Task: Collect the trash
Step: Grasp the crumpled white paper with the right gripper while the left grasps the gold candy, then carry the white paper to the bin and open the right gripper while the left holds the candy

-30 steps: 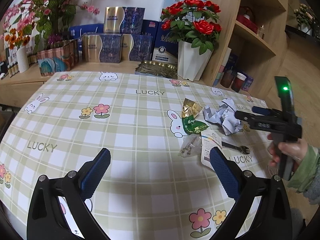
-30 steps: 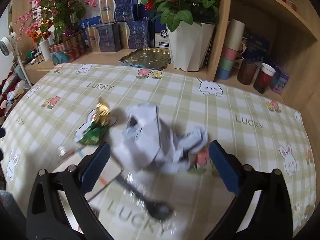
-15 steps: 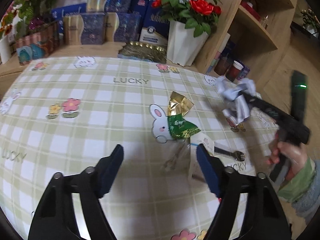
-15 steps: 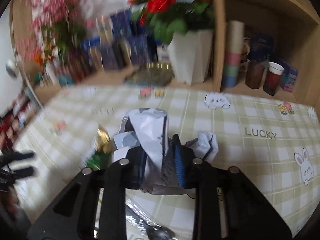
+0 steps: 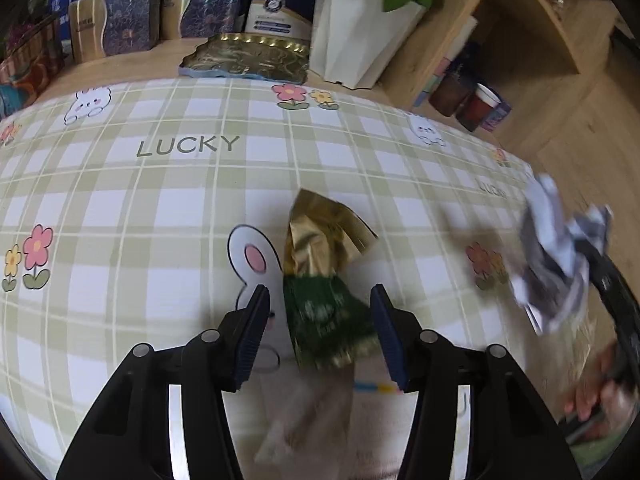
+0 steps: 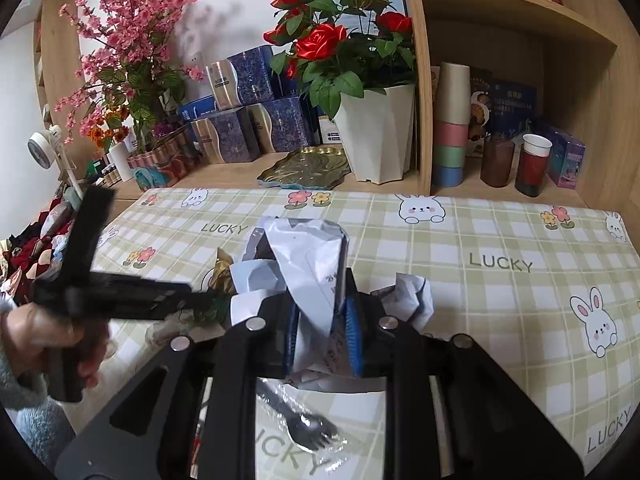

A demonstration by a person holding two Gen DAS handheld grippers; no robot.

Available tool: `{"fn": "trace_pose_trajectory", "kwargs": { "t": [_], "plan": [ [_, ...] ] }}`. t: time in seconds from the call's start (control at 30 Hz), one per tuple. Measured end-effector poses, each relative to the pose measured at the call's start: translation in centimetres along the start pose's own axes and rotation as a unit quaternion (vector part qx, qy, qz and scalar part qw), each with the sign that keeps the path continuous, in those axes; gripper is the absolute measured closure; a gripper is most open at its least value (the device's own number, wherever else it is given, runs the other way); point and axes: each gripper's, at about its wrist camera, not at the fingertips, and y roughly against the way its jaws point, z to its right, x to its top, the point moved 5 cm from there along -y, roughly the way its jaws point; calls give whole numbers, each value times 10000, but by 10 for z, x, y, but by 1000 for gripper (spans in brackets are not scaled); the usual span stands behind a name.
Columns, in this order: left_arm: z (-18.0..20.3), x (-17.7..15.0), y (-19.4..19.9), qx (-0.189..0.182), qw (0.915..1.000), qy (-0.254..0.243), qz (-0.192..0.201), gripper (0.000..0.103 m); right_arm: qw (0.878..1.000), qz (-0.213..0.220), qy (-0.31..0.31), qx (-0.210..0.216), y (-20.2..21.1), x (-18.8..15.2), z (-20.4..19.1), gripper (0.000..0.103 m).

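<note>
Trash pickup on a checked tablecloth point(image 5: 180, 184): the right gripper point(image 6: 322, 328) pinches a crumpled white paper wad point(image 6: 304, 252) lifted above the table, while the left gripper point(image 5: 318, 332), jaws closing, straddles a green-and-gold wrapper point(image 5: 324, 280) lying flat, pads not yet touching it.

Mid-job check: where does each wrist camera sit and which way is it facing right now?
Left wrist: on the left tool, tilted down at the tablecloth; jaws closing around the green-gold wrapper.
Right wrist: on the right tool, facing the shelf; shut on crumpled paper; a plastic fork lies below.
Shared: wrapper, paper, white flowerpot; each shows the other hand's tool.
</note>
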Motion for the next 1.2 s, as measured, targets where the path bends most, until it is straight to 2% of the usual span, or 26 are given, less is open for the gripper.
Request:
{"fn": "trace_pose_trajectory", "kwargs": {
  "t": [0.03,0.07,0.17,0.23,0.4,0.53,0.67,0.93,1.2],
  "plan": [
    [-4,3,-5,43,9999,96,-17,54,10000,-20,-15,27,1,-1,0,80],
    [-8,6,-7,87,9998,169,-12,71,10000,-31,-22,40,2,-3,0,80],
    [-11,7,-8,-104,9995,305,38,95,10000,-35,-11,53,7,-10,-2,80],
    [-8,6,-3,-30,9998,147,148,99,10000,-25,-1,71,12,-12,-4,80],
    [-6,2,28,-97,9991,27,418,101,9999,59,-72,96,28,-17,-9,80],
    [4,-5,68,1,9965,-342,758,101,9995,153,-222,173,47,-23,-17,80],
    [12,-21,105,-4,9944,-427,966,101,9995,126,-240,189,64,-32,-26,80],
    [19,-83,177,-60,9915,-397,1233,101,9993,-76,-297,227,98,-60,-46,80],
    [29,-142,222,-70,9904,-453,1303,101,9988,-131,-211,411,141,-88,-77,80]
  ]
}}
